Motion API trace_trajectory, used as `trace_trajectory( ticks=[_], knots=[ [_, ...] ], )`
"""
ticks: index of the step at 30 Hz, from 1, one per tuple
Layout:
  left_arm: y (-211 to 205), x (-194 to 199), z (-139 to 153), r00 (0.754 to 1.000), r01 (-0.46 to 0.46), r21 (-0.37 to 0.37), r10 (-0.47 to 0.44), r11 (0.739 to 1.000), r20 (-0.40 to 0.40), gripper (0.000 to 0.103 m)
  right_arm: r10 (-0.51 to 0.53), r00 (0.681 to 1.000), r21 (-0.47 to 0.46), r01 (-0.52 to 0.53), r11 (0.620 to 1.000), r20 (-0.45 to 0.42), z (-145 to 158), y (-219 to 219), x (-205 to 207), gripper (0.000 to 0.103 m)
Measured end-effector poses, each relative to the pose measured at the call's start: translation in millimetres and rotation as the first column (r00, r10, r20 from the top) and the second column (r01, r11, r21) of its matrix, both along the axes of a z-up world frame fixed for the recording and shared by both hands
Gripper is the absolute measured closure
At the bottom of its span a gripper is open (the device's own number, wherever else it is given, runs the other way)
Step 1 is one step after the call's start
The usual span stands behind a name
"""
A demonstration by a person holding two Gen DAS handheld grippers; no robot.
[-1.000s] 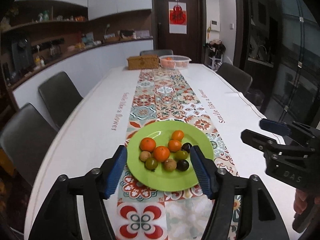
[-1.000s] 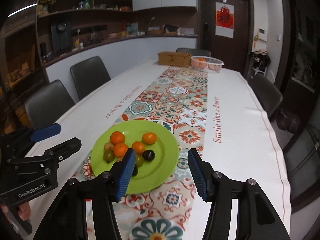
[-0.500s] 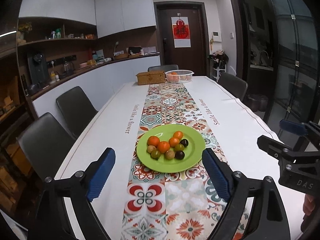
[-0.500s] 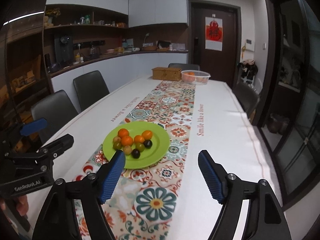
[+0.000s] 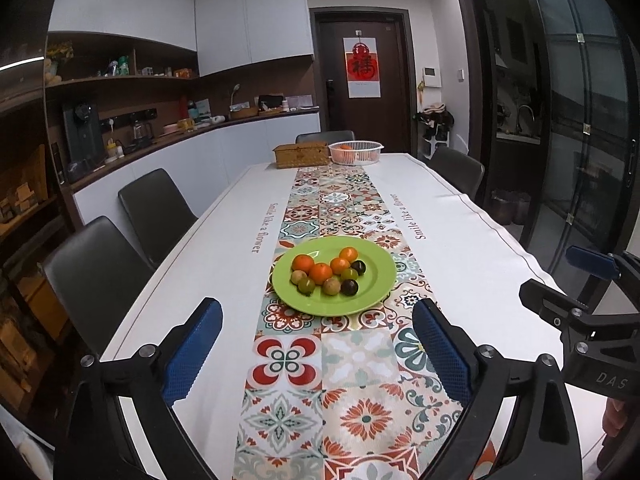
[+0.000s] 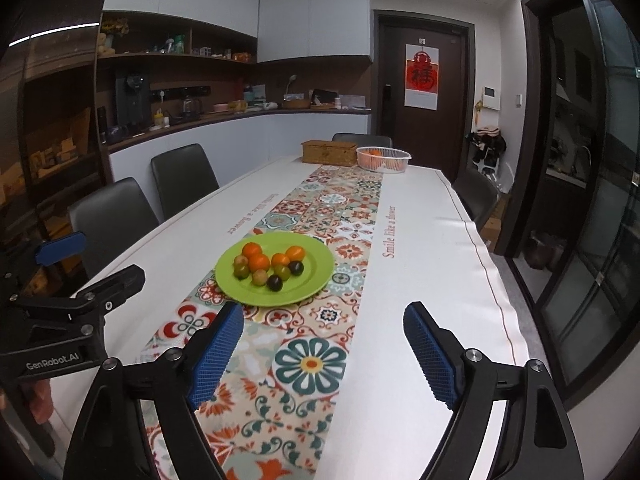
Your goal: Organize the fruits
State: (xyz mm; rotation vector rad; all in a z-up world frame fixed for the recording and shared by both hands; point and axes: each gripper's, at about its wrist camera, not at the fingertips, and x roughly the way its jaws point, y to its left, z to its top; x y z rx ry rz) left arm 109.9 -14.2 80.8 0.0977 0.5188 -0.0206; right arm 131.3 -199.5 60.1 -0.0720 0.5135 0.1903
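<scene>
Left tongs (image 5: 316, 356): mine, jaws opening wide, nothing between the blue pads, only patterned runner (image 5: 316, 392) beneath.
Chairs (image 5: 156, 208): two dark ones off to my left tongs' side, along the worktop (image 5: 208, 264) edge.
Green plate (image 5: 376, 280): ahead of both tongs, well clear of the pads, sitting on the runner.
Fruits (image 5: 326, 274): bunched on the plate, oranges at the back, green, brown and dark ones nearer me, touching one another.
Woven box (image 5: 301, 155): far end, straight ahead.
White basket (image 5: 355, 153): just right of the box, orange fruit inside.
Right tongs (image 6: 323, 354): mine, jaws opening too, empty, plate ahead and slightly left.
</scene>
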Motion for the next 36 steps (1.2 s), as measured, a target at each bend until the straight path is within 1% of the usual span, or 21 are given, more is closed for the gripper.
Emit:
trace_trajectory(
  ticks=[3, 14, 20, 31, 36],
  knots=[
    [-0.1, -8.9, 0.6, 1.0, -0.001, 0.0, 0.001, 1.0, 0.007, 0.005, -0.01, 1.0, -0.011, 0.01, 1.0, 0.011, 0.7, 0.2, -9.3, 0.02],
    [-0.7, -30.7, 2.2, 1.0, 0.005, -0.005, -0.005, 1.0, 0.021, 0.003, -0.008, 1.0, 0.004, 0.008, 1.0, 0.018, 2.0, -1.7, -27.8, 0.02],
    [-0.8, -37.2, 4.4, 1.0, 0.007, -0.006, -0.007, 1.0, 0.028, 0.002, -0.01, 1.0, 0.006, 0.009, 1.0, 0.025, 2.6, -2.9, -38.4, 0.02],
    [-0.6, -43.3, 9.8, 0.999, 0.008, -0.008, -0.008, 1.0, 0.043, 0.002, -0.013, 0.999, 0.008, 0.012, 1.0, 0.034, 4.5, -2.1, -45.4, 0.02],
    [-0.7, -43.6, 10.1, 0.999, 0.007, -0.01, -0.006, 1.0, 0.036, 0.002, -0.013, 0.999, 0.008, 0.012, 1.0, 0.038, 6.2, -2.8, -46.8, 0.02]
  ],
)
